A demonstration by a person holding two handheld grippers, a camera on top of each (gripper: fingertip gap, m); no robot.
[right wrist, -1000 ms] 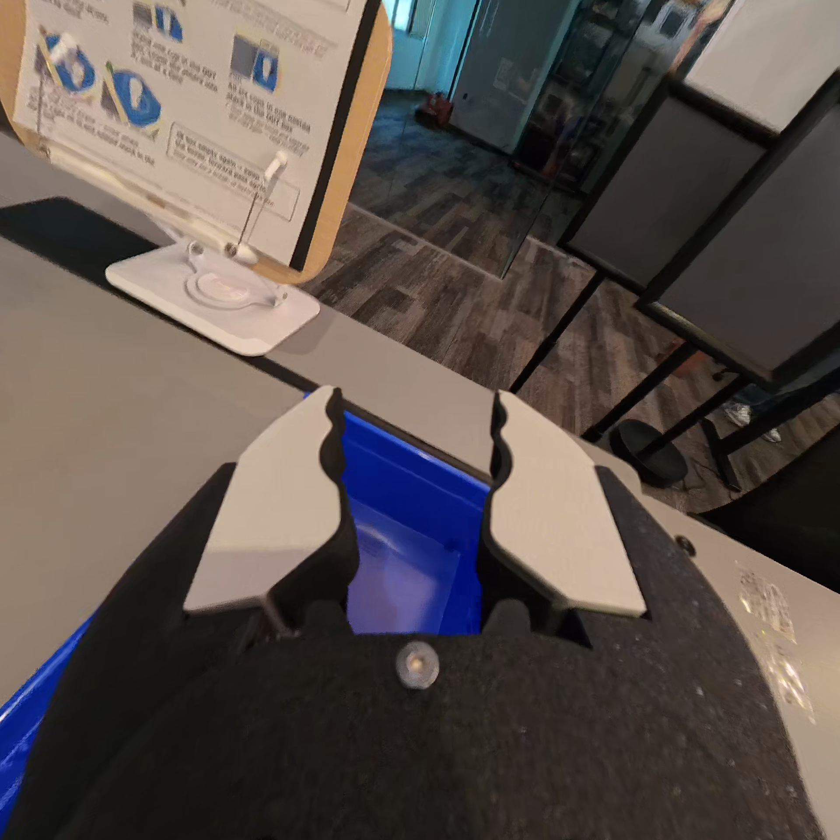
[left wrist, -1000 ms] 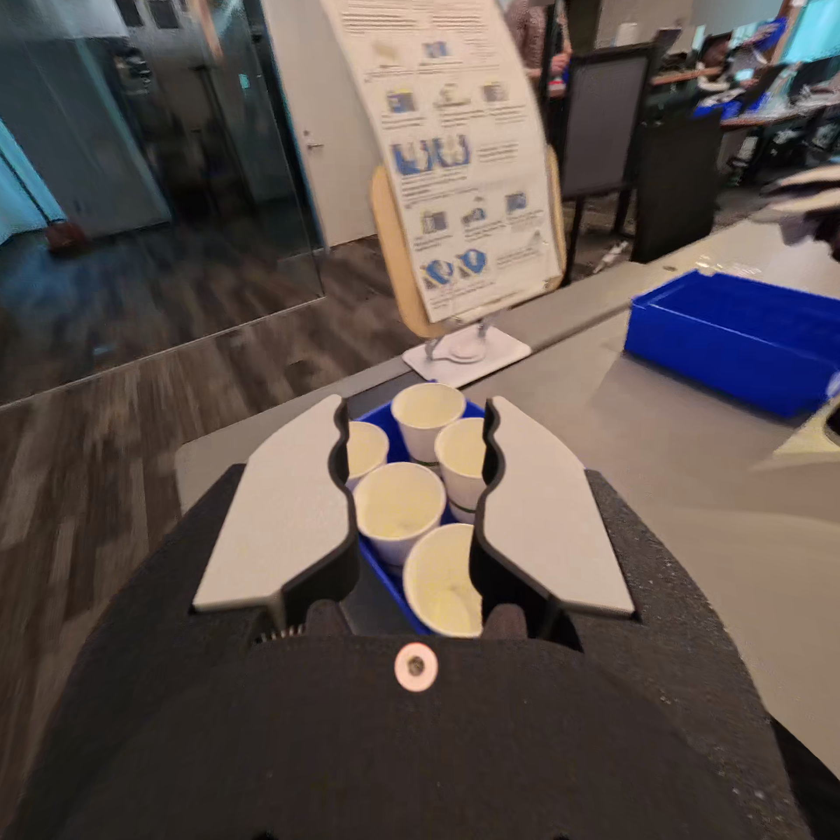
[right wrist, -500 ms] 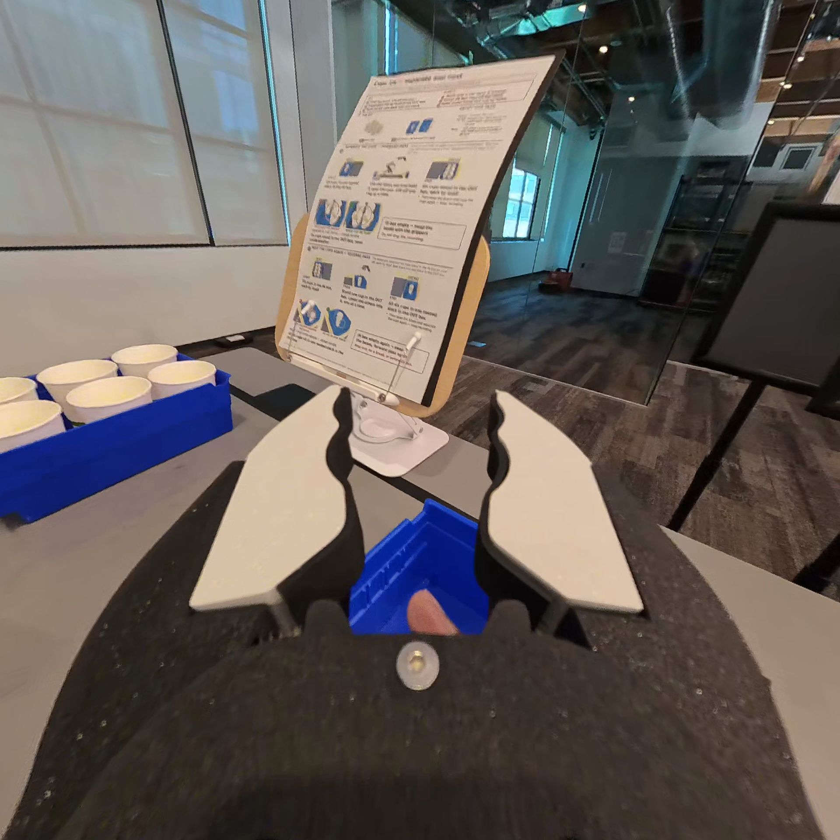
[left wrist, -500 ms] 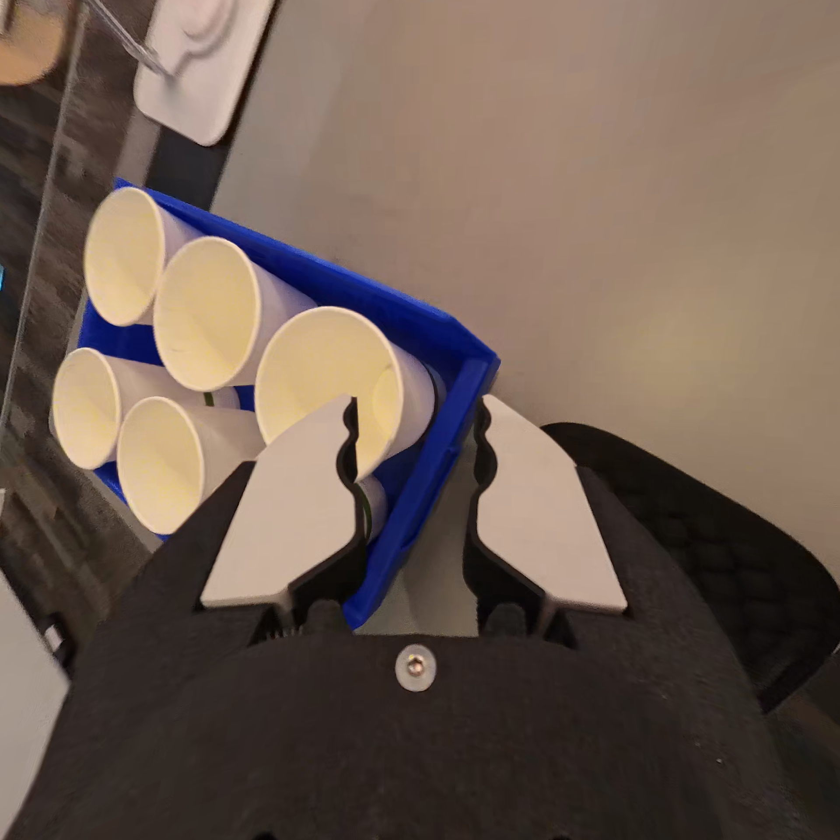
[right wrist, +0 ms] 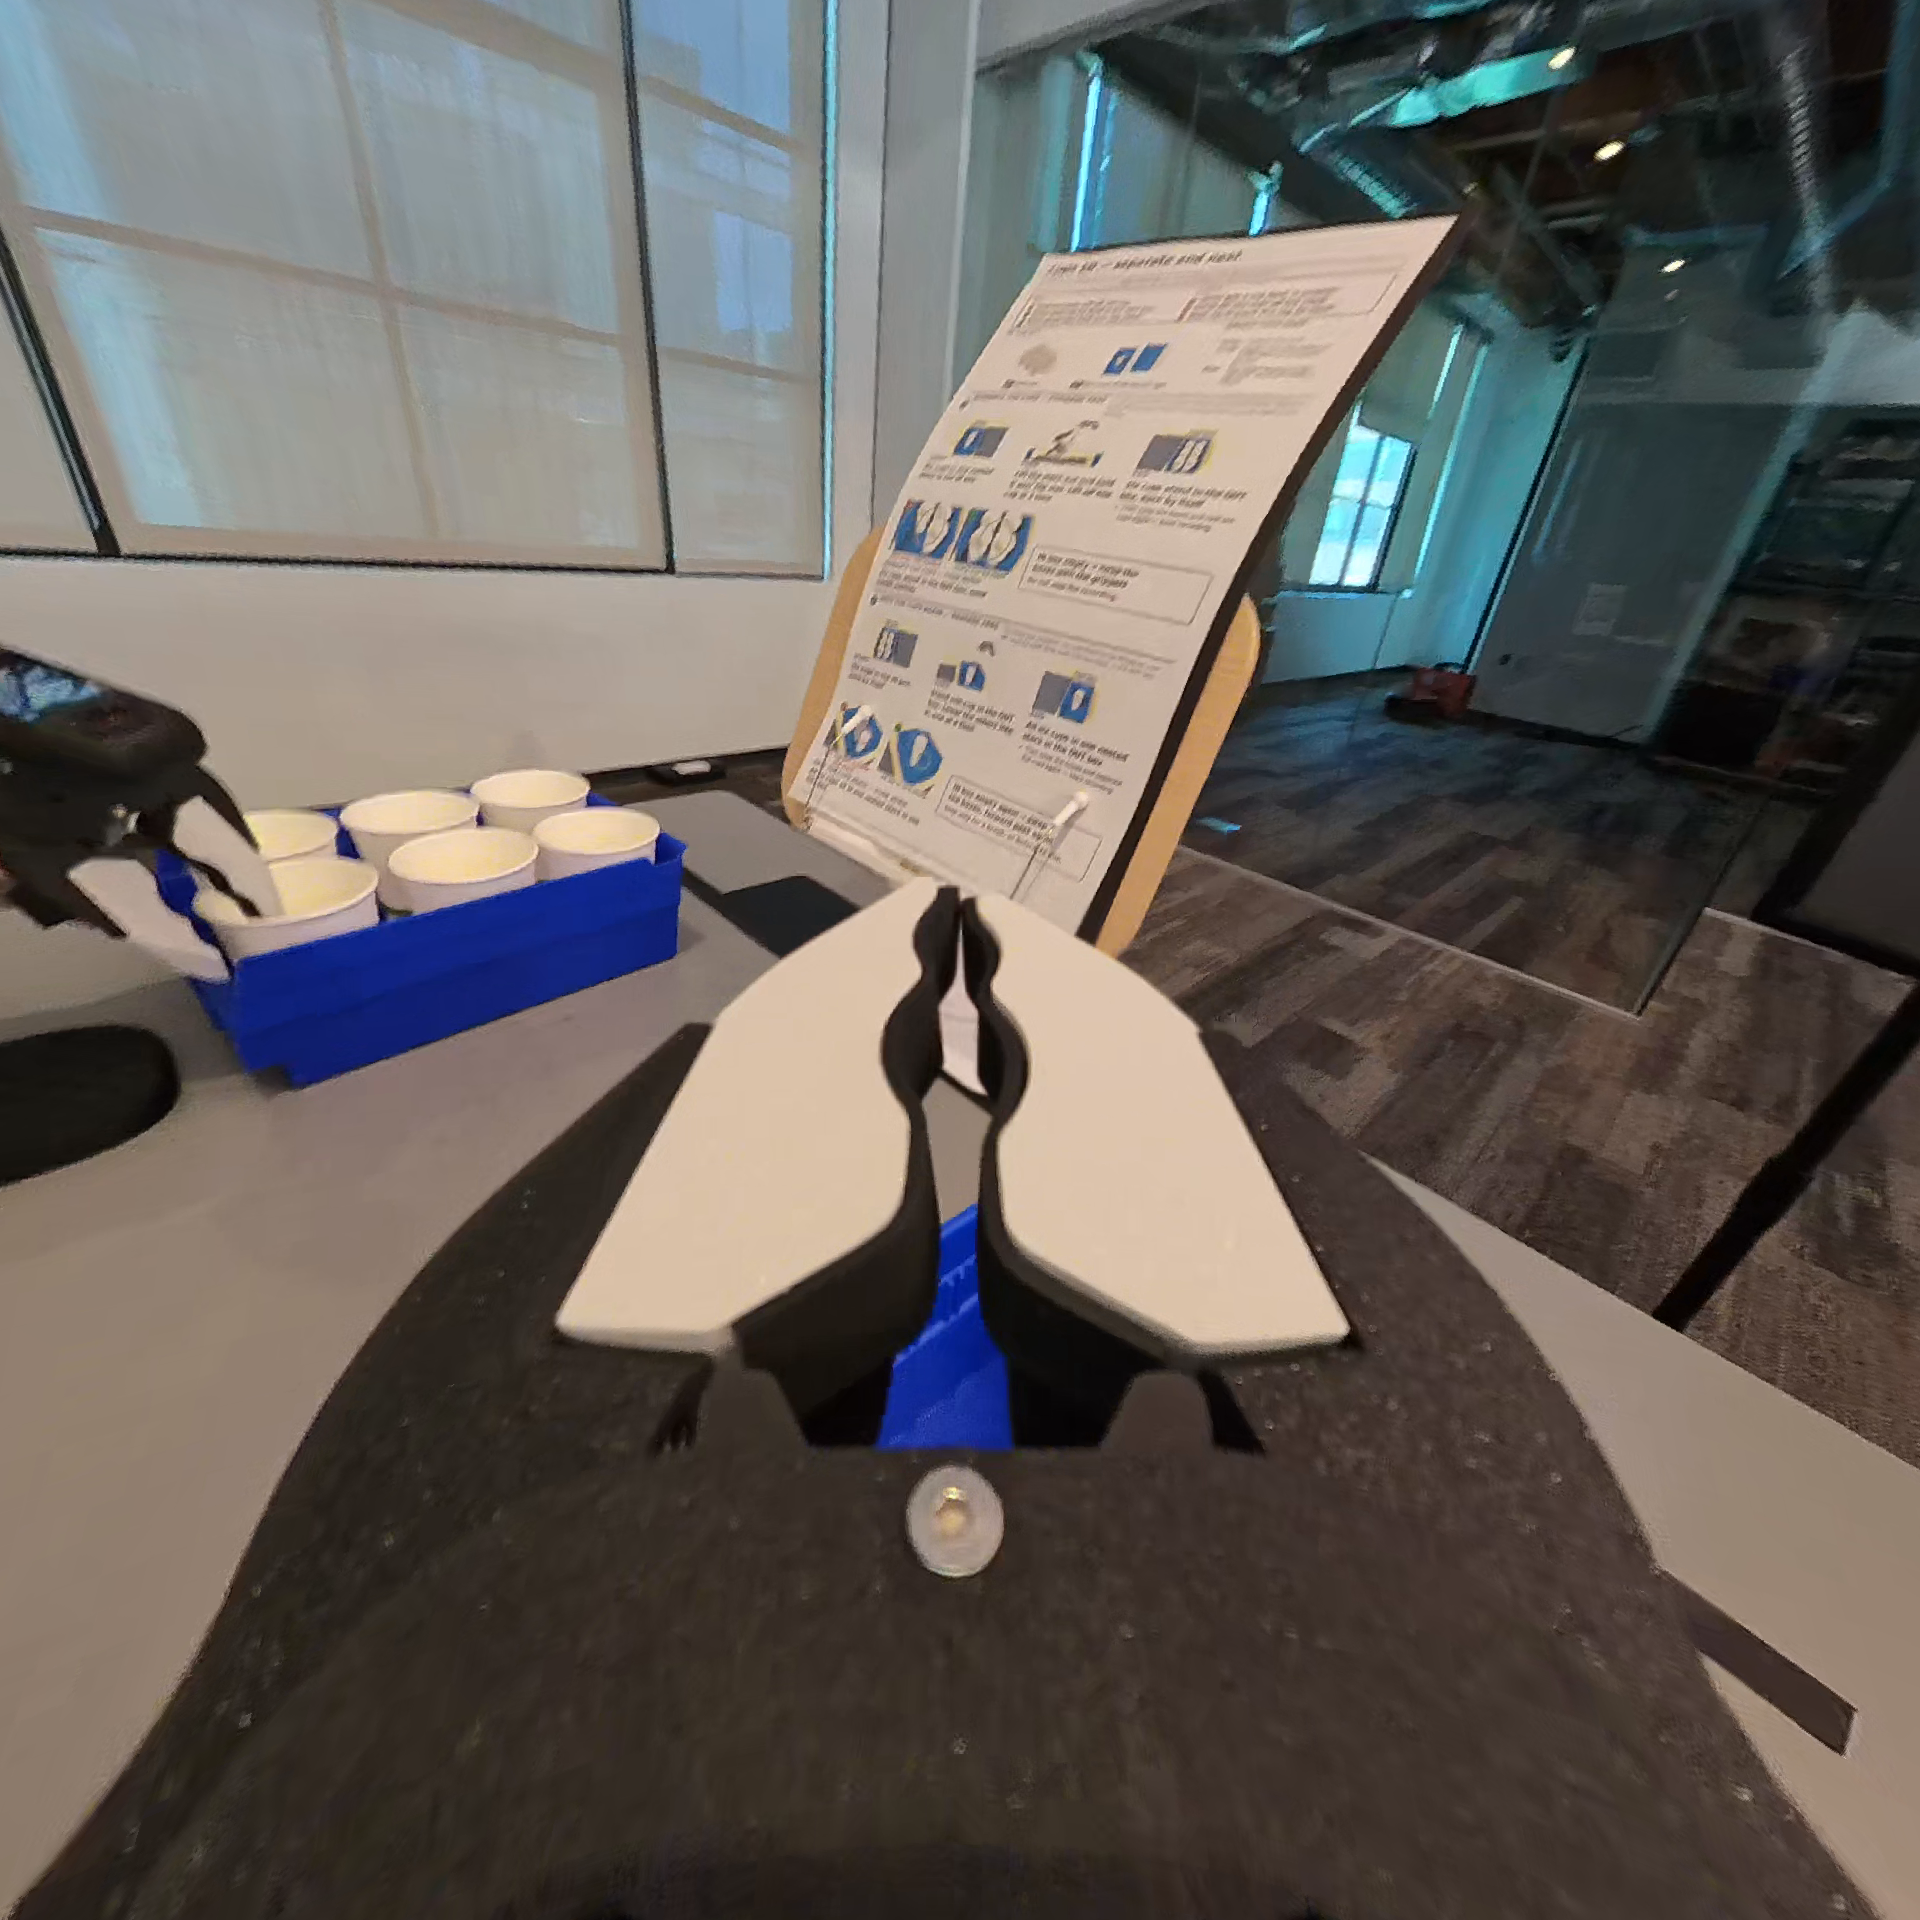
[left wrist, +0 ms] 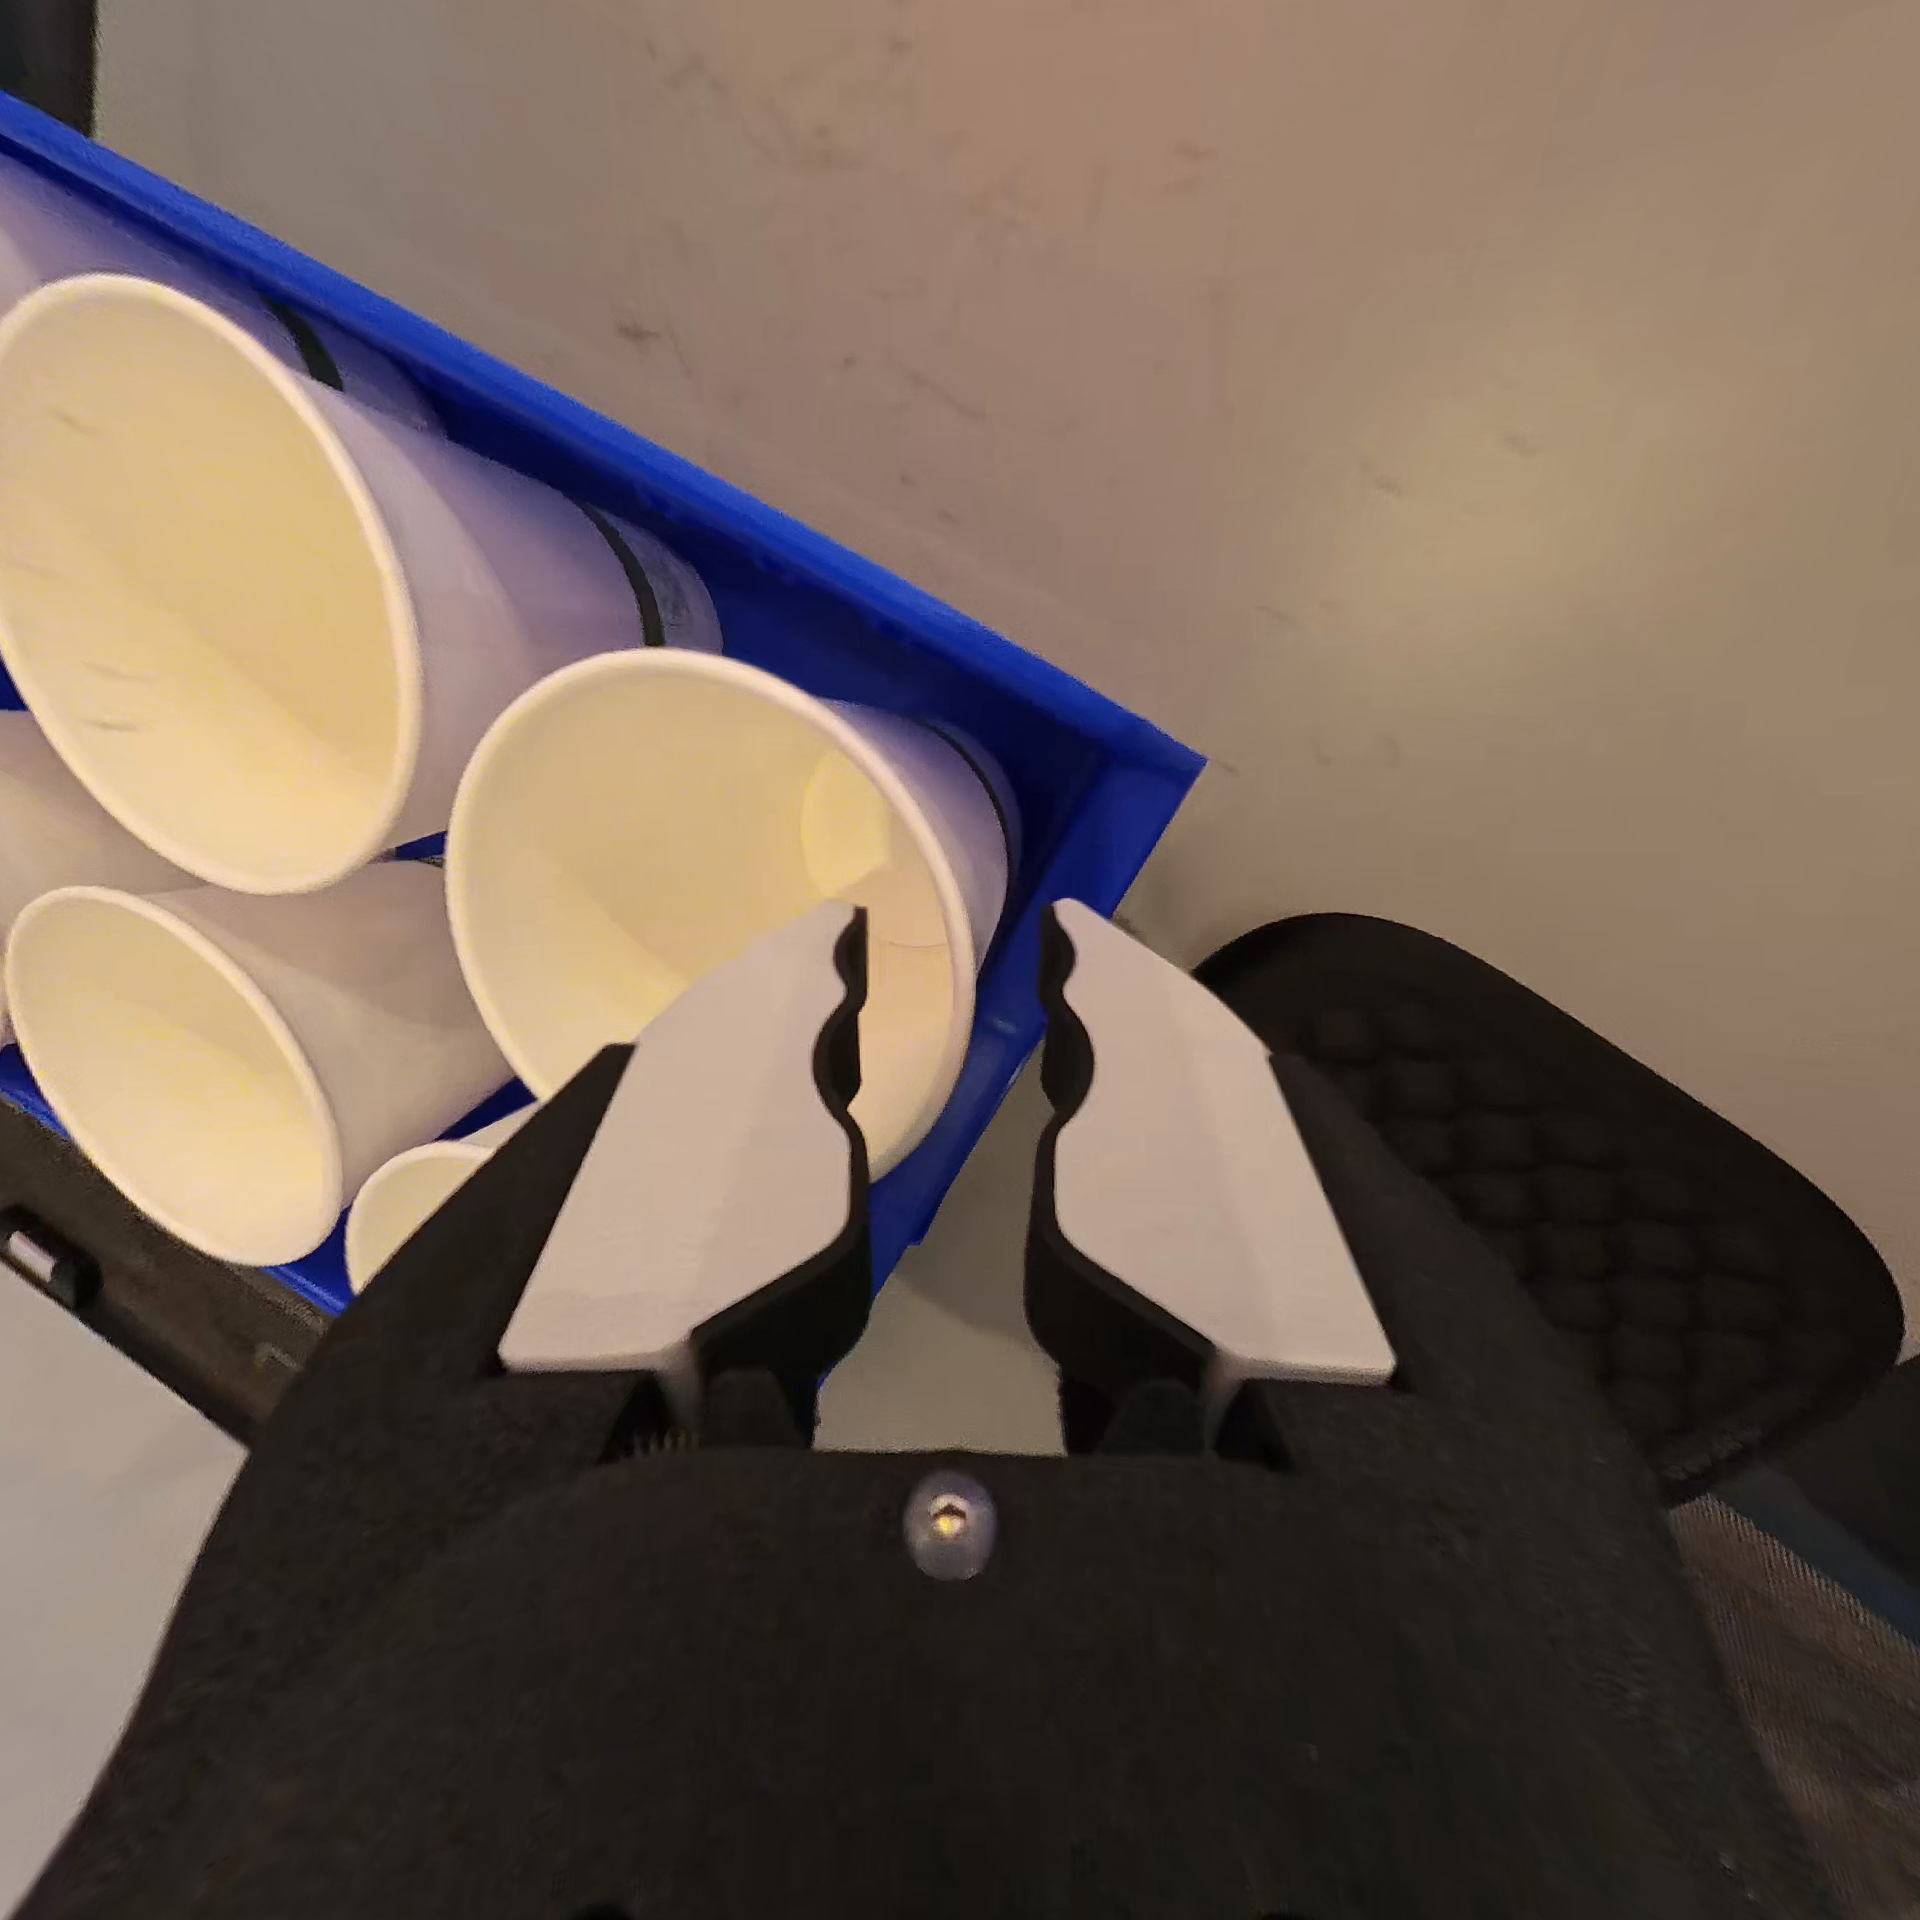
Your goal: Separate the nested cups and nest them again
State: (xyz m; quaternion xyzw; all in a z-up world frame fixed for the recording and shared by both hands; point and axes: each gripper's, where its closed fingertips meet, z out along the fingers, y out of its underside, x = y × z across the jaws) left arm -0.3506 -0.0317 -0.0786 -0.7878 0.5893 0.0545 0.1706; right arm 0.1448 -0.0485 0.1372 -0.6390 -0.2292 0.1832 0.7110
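Observation:
Several white paper cups stand in a blue tray (left wrist: pixel 1091 831) on the grey table. My left gripper (left wrist: pixel 951 925) is open at the tray's near corner. Its left finger (left wrist: pixel 748 1091) reaches inside the nearest cup (left wrist: pixel 665 862), and the right finger is outside, over the tray wall, so the cup's rim lies between the jaws. The right wrist view shows the same tray (right wrist: pixel 447 966), that cup (right wrist: pixel 312 904) and the left gripper (right wrist: pixel 197 904) dipping into it. My right gripper (right wrist: pixel 958 914) is shut and empty, held above a second blue tray (right wrist: pixel 951 1351).
An instruction sheet on a wooden stand (right wrist: pixel 1101 582) is at the table's far edge. A black pad (left wrist: pixel 1558 1143) lies on the table beside the cup tray, and also shows in the right wrist view (right wrist: pixel 73 1091). Wood floor lies beyond the table (right wrist: pixel 312 1195).
My left gripper has moved in closer, with one finger now deeper inside the nearest cup. My right gripper has closed from open, and its view has swung left towards the cup tray.

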